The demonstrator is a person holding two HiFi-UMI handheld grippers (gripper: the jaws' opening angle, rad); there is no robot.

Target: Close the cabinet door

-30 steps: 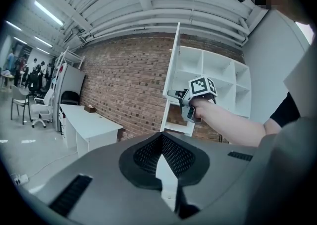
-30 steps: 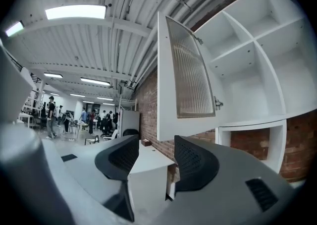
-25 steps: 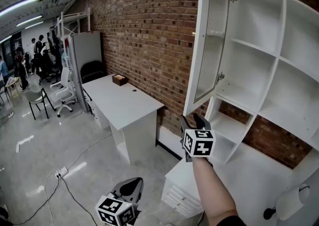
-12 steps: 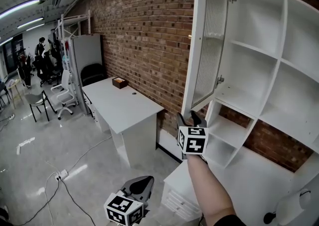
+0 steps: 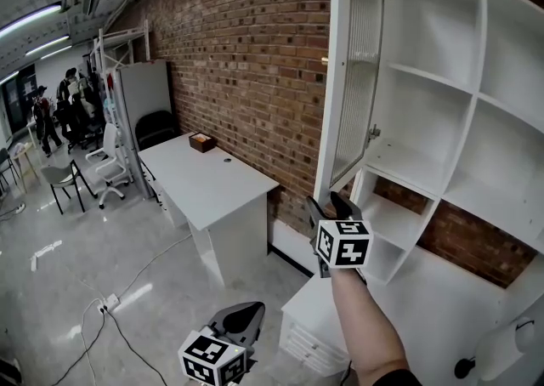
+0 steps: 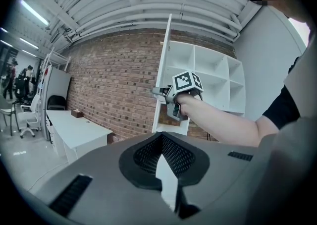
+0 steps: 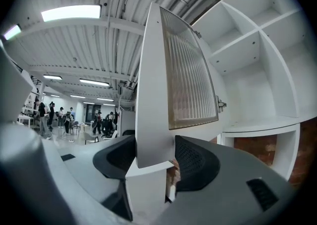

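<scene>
**Open cabinet door, its corner standing in loosened jaws**

The cabinet door [image 5: 357, 78], a white frame round ribbed glass, stands wide open and nearly edge-on to me. It is hinged to the white cabinet [image 5: 478, 53] on its far side. My right gripper [image 5: 330, 202] has the door's lower free corner between its jaws, which have just been opening to their widest. I judge that the pads no longer press on it.

My left gripper [image 5: 242, 315] hangs low, well apart from the door. Its jaws are nearly together, with nothing in the narrow gap.

**Risks:** with no clamp, a push could slide off the corner. A hard swing could slam the glass. The jaws could be caught against the cabinet's edge as the door shuts.

**Room:** the low drawer unit [image 5: 306, 325] sits below the sweep. The desk [image 5: 212, 176] and the brick wall [image 5: 246, 61] are well clear on the left.
</scene>
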